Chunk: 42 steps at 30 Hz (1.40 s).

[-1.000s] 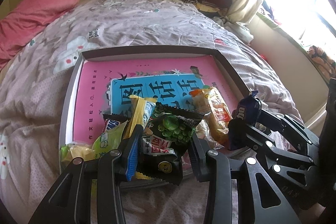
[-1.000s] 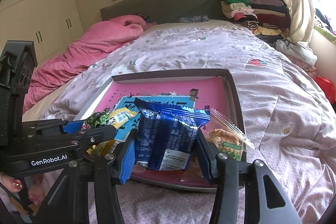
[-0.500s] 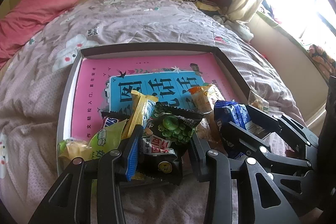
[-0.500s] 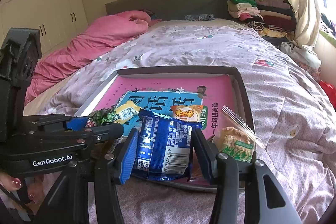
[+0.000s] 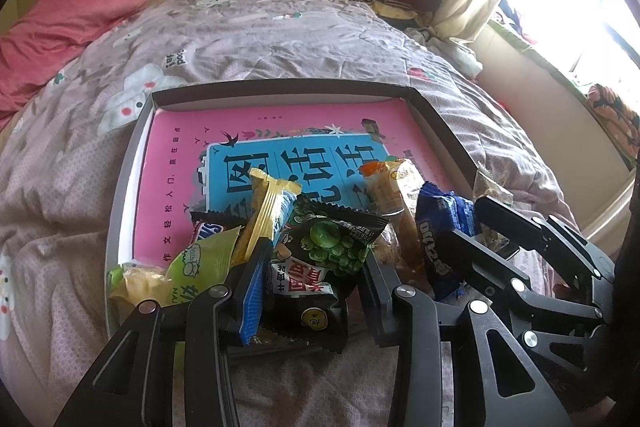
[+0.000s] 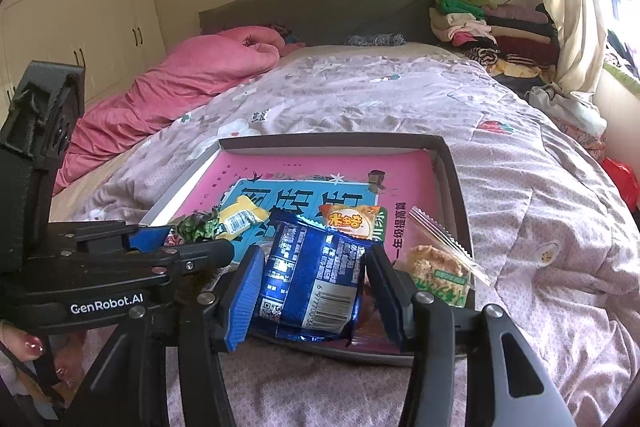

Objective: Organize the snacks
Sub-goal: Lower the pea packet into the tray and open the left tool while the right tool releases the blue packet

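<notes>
Snacks crowd the tray's [image 5: 132, 163] near edge on the bed [image 5: 280, 39].
A book [image 5: 172, 155] lies in the tray; folded clothes [image 6: 480, 23] stack at the bed's far right corner.

tray's near rim [image 5: 116, 307] — hidden by snack packets [image 5: 320, 259]

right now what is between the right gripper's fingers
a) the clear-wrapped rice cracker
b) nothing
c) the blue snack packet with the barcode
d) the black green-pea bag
c: in the right wrist view the right gripper has its two fingers pressed on either side of the blue snack packet, while the clear-wrapped rice cracker lies free in the tray to its right.
</notes>
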### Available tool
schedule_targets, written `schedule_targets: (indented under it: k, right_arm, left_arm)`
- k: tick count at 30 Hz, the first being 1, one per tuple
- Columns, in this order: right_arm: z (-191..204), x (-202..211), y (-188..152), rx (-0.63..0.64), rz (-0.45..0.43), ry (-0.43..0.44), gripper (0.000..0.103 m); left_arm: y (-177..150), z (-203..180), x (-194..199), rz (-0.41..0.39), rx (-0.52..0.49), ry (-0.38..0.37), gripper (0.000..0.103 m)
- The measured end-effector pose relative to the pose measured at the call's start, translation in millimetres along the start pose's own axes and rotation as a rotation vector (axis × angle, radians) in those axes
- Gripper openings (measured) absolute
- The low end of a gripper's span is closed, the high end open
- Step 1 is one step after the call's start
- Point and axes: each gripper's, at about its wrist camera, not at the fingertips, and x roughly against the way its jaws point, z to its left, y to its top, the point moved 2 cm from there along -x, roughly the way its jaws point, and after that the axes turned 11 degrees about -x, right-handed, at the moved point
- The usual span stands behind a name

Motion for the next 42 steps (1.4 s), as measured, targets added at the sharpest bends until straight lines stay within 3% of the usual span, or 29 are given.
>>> schedule_targets:
  k: [15, 25, 34, 42]
  right_arm:
    - [-2, 9, 0, -0.007, -0.008, 0.008, 0.052]
    - [-4, 17, 1, -0.024, -0.036, 0.013, 0.052]
    - [-9, 22, 4, -0.043, -0.05, 0.01, 0.053]
    - [-17, 31, 10, -0.078, -0.087, -0.003, 0.062]
  left_arm:
    - [1, 2, -2, 0.002, 0.012, -0.003, 0.043]
    - [3, -3, -1, -0.005, 0.0, -0.006, 0.058]
    - [2, -4, 3, -0.009, 0.012, -0.016, 0.06]
    - [4, -5, 19, -0.039, 0.018, -0.007, 0.062]
